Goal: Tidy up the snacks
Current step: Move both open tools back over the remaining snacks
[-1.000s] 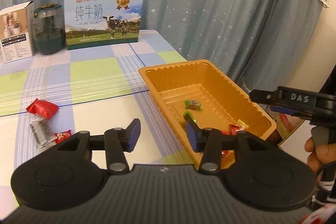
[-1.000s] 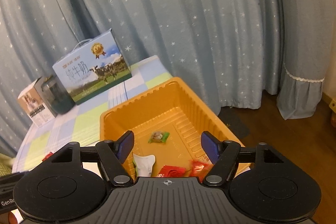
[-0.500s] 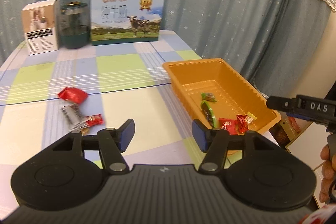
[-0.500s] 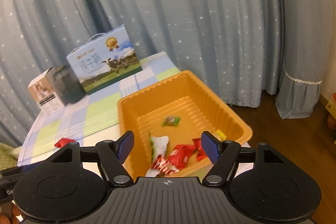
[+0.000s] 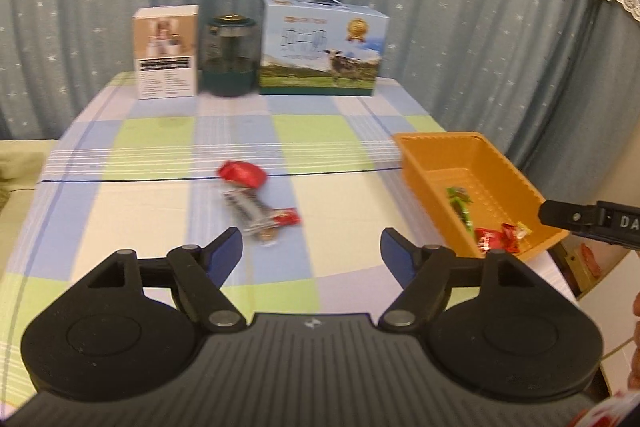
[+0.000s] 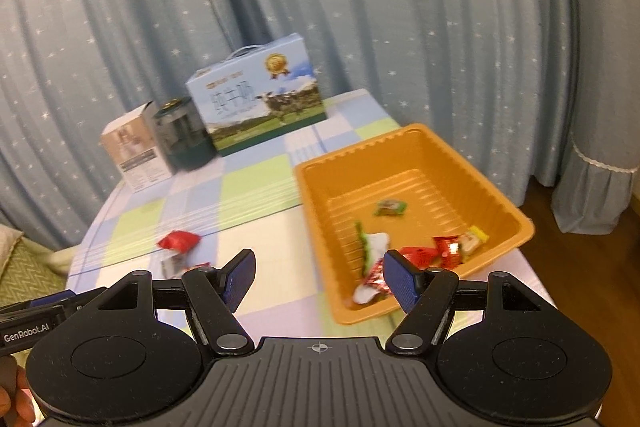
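Observation:
An orange tray (image 5: 504, 163) (image 6: 416, 143) sits at the table's right edge with several wrapped snacks inside, among them a green one (image 6: 391, 207) and red ones (image 6: 446, 247). On the checked cloth lie a red packet (image 5: 242, 174) (image 6: 179, 240), a grey-striped wrapper (image 5: 248, 209) and a small red bar (image 5: 287, 218). My left gripper (image 5: 312, 253) hovers above the table just short of these loose snacks; its jaws are opening and hold nothing. My right gripper (image 6: 318, 273) stands open and empty near the tray's near left corner.
At the table's far edge stand a white and brown box (image 5: 166, 53), a dark green jar (image 5: 229, 55) and a blue milk carton with a cow picture (image 5: 320, 47). Star-patterned curtains hang behind. Wooden floor (image 6: 592, 267) lies right of the table.
Both grippers have pulled back from the tray and swung left, bringing the loose snacks into the middle of the left wrist view. The left jaws have spread wider.

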A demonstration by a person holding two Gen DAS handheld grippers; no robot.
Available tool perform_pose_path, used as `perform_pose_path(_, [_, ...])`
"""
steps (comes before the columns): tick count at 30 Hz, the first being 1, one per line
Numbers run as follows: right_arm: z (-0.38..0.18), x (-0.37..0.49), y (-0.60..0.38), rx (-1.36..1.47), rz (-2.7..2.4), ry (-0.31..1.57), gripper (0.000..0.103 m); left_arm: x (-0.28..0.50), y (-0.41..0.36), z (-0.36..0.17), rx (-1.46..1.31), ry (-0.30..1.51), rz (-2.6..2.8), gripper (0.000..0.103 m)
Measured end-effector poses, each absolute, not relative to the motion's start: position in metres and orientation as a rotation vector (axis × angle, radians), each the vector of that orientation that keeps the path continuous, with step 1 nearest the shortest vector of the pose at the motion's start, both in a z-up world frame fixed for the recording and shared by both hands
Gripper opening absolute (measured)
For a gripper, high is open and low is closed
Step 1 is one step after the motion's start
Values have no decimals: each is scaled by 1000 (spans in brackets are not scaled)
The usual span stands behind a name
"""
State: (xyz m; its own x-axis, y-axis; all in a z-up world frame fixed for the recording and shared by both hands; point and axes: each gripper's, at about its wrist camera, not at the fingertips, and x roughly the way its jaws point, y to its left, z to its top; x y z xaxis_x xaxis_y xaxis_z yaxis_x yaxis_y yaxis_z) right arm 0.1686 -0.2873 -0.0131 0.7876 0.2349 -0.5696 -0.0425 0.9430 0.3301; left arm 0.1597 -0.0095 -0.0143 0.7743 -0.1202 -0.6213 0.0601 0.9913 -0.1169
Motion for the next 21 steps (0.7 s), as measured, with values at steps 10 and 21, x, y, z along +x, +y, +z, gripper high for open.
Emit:
perform_pose_path(10, [-7,171,-247,278,228,653,70,150,36,-14,-102,686,-11,75])
perform_pose_path(21, [-17,185,-222,231,266,665,70,168,59,-21,-109,701,22,75])
